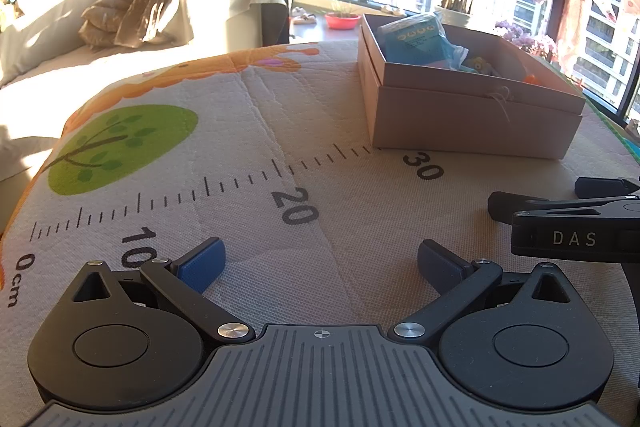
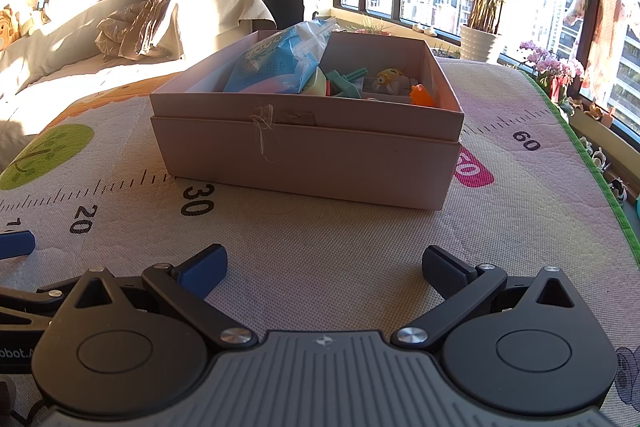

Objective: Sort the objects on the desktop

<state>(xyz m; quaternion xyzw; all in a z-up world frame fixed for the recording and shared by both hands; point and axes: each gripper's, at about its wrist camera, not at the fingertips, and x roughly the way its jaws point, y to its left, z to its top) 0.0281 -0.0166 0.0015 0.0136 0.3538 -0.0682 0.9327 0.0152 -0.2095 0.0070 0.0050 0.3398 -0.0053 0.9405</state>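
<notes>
A pale cardboard box (image 2: 312,155) stands on the printed mat (image 2: 320,239); it also shows in the left wrist view (image 1: 472,123). Inside lie a blue plastic packet (image 2: 280,63), a teal toy (image 2: 344,79), a yellow figure (image 2: 390,77) and an orange toy (image 2: 422,95). My left gripper (image 1: 322,263) is open and empty, low over the mat near the 20 mark. My right gripper (image 2: 324,267) is open and empty, in front of the box. The right gripper's side shows in the left wrist view (image 1: 568,227).
The mat carries a ruler print and a green tree picture (image 1: 120,151). A sofa with a crumpled cover (image 1: 152,11) stands beyond the left edge. Windows, a potted plant (image 2: 484,43) and flowers (image 2: 552,67) lie behind and right.
</notes>
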